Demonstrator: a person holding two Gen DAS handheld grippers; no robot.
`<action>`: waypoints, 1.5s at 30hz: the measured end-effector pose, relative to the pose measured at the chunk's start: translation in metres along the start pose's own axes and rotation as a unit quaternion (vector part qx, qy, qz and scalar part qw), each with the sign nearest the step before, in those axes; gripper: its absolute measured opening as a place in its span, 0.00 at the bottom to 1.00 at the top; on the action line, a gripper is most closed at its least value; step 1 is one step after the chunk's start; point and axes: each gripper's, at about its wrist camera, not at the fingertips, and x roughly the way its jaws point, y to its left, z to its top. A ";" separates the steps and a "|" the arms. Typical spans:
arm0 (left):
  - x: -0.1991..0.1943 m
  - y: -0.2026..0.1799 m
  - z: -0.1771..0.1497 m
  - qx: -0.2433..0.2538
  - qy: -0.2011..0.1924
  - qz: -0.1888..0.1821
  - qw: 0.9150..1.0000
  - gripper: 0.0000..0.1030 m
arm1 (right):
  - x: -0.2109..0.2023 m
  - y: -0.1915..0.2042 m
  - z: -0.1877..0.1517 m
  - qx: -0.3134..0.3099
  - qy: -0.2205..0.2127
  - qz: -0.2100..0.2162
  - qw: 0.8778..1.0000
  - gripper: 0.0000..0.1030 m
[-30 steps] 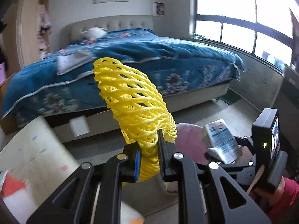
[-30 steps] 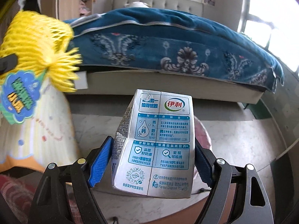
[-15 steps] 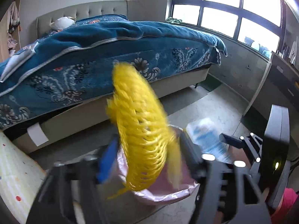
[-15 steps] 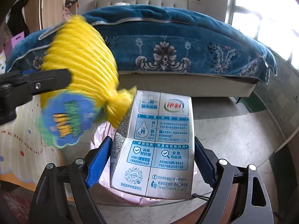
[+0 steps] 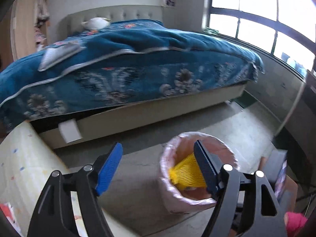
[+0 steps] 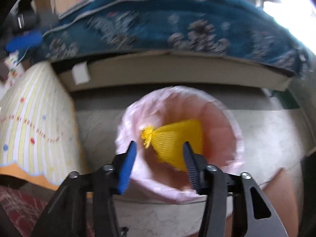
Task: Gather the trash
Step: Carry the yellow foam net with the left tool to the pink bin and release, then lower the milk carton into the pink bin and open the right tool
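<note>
A round bin lined with a pink bag stands on the floor beside the bed. A yellow foam net lies inside it. My left gripper is open and empty, just left of and above the bin. My right gripper is open and empty, right over the bin's near rim. The milk carton does not show between the right fingers; a sliver of it shows at the right edge of the left wrist view.
A bed with a blue floral quilt stands behind the bin. A striped yellow play mat lies to the left. Windows line the right wall.
My left gripper opened and the yellow net fell into the bin. My right gripper opened and no longer holds the milk carton. It has tilted down over the bin.
</note>
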 end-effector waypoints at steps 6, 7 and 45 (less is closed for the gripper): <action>-0.016 0.041 -0.007 -0.031 -0.007 0.068 0.997 0.71 | 0.042 0.042 -0.011 -0.036 0.024 0.024 0.999 0.44; -0.016 0.051 -0.008 -0.040 -0.006 0.079 0.996 0.71 | 0.049 0.048 -0.013 -0.043 0.030 0.021 0.998 0.44; -0.002 0.118 -0.013 -0.092 0.029 0.156 0.983 0.71 | 0.088 0.070 -0.029 -0.078 0.123 0.061 0.987 0.12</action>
